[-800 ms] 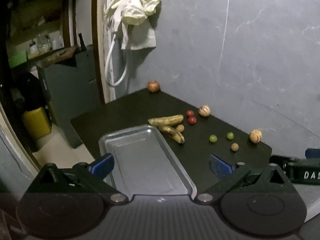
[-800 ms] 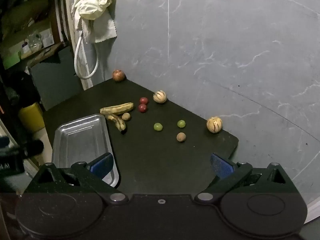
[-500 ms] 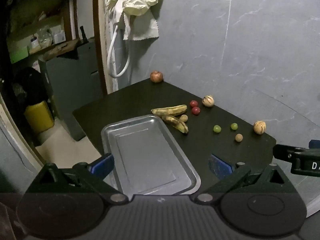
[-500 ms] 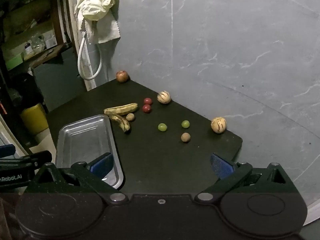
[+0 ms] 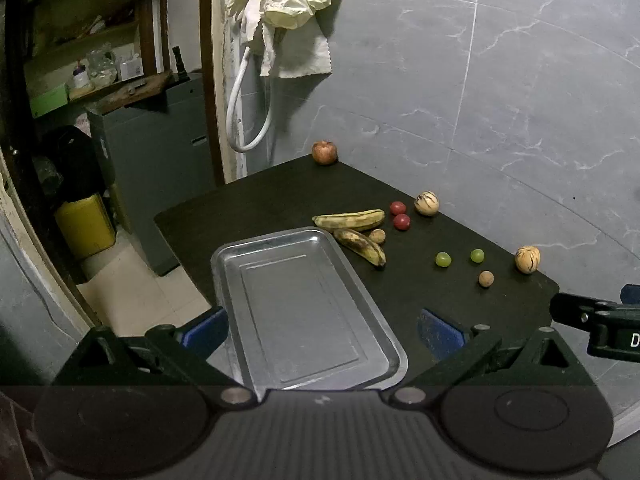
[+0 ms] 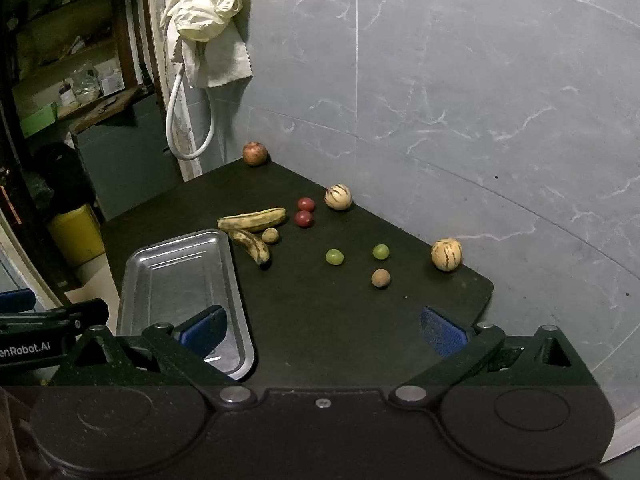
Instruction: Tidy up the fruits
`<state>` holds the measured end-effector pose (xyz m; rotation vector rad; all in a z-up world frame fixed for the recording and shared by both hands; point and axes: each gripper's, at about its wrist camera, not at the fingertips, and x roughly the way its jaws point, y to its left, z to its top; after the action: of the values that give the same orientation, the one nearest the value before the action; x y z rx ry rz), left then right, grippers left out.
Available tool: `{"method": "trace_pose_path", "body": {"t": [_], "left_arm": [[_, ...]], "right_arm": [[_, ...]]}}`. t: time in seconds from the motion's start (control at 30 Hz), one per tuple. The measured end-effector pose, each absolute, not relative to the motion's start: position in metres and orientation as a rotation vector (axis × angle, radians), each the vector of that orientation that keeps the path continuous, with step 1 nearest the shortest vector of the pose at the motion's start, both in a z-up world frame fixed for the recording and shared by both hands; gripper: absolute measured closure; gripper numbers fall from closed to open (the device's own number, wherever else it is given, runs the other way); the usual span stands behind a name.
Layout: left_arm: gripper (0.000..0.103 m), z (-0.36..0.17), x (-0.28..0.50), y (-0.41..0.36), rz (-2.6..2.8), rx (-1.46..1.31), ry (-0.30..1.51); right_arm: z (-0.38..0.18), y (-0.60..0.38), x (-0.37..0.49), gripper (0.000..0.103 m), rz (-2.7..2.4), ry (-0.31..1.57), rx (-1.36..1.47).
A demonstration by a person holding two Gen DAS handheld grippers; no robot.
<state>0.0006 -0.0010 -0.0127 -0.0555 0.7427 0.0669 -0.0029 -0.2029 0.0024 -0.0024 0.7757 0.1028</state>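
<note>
left gripper (image 5: 320, 332): jaws wide, empty, now farther over tray (image 5: 304, 304) | right gripper (image 6: 322, 330): jaws wide, empty, fruit ahead shifted rightward | bananas (image 6: 252, 220) unmoved

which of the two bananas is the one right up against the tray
The darker, more spotted banana, lying at an angle with one end by the metal tray's far right corner. The yellower banana lies behind it, farther from the tray, next to the two red fruits.

Both grippers: left gripper (image 5: 322, 330), right gripper (image 6: 322, 330), matte black linkage arms, blue finger pads (image 6: 442, 336), silver pivot screws, white lettering.
</note>
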Motion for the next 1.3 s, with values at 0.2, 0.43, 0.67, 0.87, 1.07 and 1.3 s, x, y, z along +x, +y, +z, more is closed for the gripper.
{"method": "trace_pose_path", "body": {"t": [0.2,0.43,0.67,0.87,1.07,1.3], "left_arm": [[0.0,-0.0133,-0.0001,-0.0014,0.063,-0.061,0.744],[0.0,-0.0125,0.0017,-0.0032,0.06,-0.061,0.747],[0.0,-0.0142,0.0003,-0.0024,0.06,-0.063,0.749],[0.0,-0.0148,0.0003,-0.0024,0.061,-0.066,0.75],[0.0,-0.0149,0.0003,-0.0021,0.06,-0.067,0.75],[0.0,-0.0154,0.0,-0.0019,0.06,-0.068,0.749]], "right_arm": [[0.0001,-0.2023,-0.0067,0.0,0.1,0.771,-0.003],[-0.0002,-0.2026,-0.0076,0.0,0.098,0.771,0.002],[-0.0006,-0.2027,-0.0081,0.0,0.097,0.768,0.001],[-0.0009,-0.2022,-0.0089,0.0,0.097,0.767,0.003],[-0.0012,-0.2016,-0.0096,0.0,0.096,0.766,0.002],[-0.0015,-0.2017,-0.0104,0.0,0.096,0.765,0.002]]}}
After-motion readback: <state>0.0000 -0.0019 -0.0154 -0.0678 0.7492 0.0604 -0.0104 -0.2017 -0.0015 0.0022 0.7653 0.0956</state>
